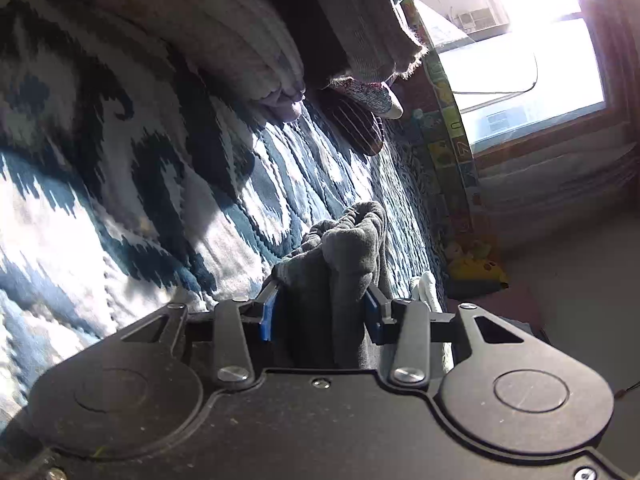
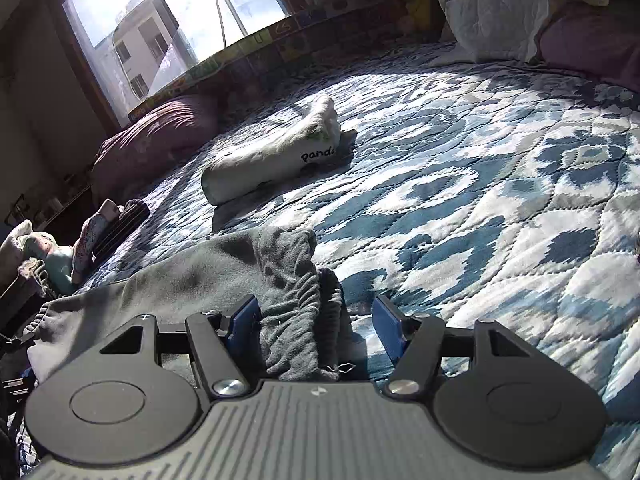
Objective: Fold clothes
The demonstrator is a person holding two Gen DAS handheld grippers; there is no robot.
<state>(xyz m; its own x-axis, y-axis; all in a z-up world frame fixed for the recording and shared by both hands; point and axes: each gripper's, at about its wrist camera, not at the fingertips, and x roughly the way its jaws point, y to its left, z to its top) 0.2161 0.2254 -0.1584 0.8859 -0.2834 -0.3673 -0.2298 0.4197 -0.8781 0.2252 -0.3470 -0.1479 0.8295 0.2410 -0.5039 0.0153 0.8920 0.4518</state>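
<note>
The left gripper (image 1: pixel 320 312) is clamped on a bunched fold of the grey garment (image 2: pixel 192 280). The right gripper (image 2: pixel 316 320) has its blue pads apart, with the garment's gathered edge lying loose between them. The garment sprawls on the blue-and-white quilt (image 2: pixel 480 184); farther off lies a white sock (image 2: pixel 272 156), then a purple pillow (image 2: pixel 156 136) below the window (image 2: pixel 176 12).

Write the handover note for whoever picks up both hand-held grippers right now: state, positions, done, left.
Left hand-held gripper: shut on a bunched part of the grey garment.
Right hand-held gripper: open, the garment's gathered waistband lying between its fingers, not pinched.
The garment lies rumpled on the blue patterned quilt.
The white sock lies further up the bed; more clothes are piled at the edge.
Done: no neat fold visible.
Left: flatten and fold the garment, then the rest.
</note>
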